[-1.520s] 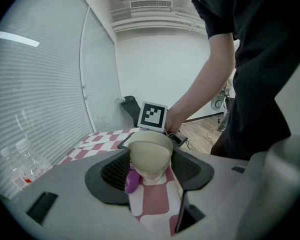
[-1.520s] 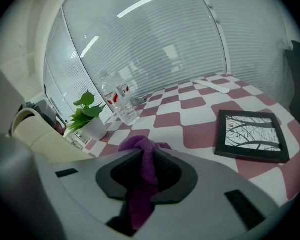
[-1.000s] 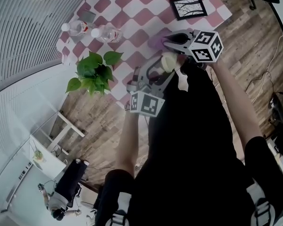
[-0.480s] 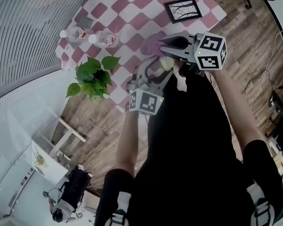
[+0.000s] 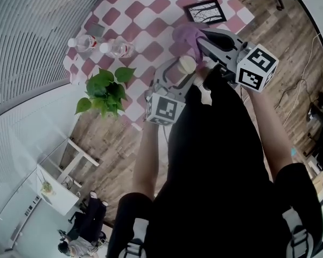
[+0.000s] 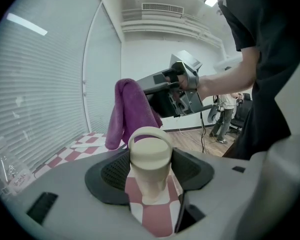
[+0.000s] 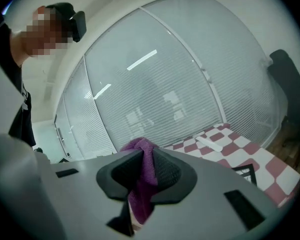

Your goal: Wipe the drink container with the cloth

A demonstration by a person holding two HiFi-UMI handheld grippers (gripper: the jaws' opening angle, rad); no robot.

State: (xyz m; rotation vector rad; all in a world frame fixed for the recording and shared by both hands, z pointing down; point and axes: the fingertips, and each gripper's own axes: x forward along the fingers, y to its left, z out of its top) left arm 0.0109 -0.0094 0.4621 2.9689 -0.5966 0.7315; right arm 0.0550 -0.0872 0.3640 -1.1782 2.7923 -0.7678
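A cream drink container [image 6: 149,165] with a loop-handled lid stands upright between the jaws of my left gripper [image 6: 149,171], which is shut on it. In the head view the container [image 5: 186,65] is held above the near edge of the checked table [image 5: 145,15], and my left gripper [image 5: 176,79] reaches up to it. My right gripper [image 7: 145,173] is shut on a purple cloth [image 7: 142,184] that hangs down from its jaws. The cloth [image 5: 187,36] hangs just beyond the container, apart from it. From the left gripper view the cloth [image 6: 127,114] dangles behind the lid.
On the red-and-white checked table lie two clear water bottles [image 5: 116,48] at the left and a black picture frame [image 5: 205,11] at the far right. A potted green plant [image 5: 105,87] stands at the table's near left corner. Wooden floor surrounds the table.
My right gripper has swung up and away with the cloth, lifting it off the container's side. The left gripper has kept its hold on the container and barely moved.
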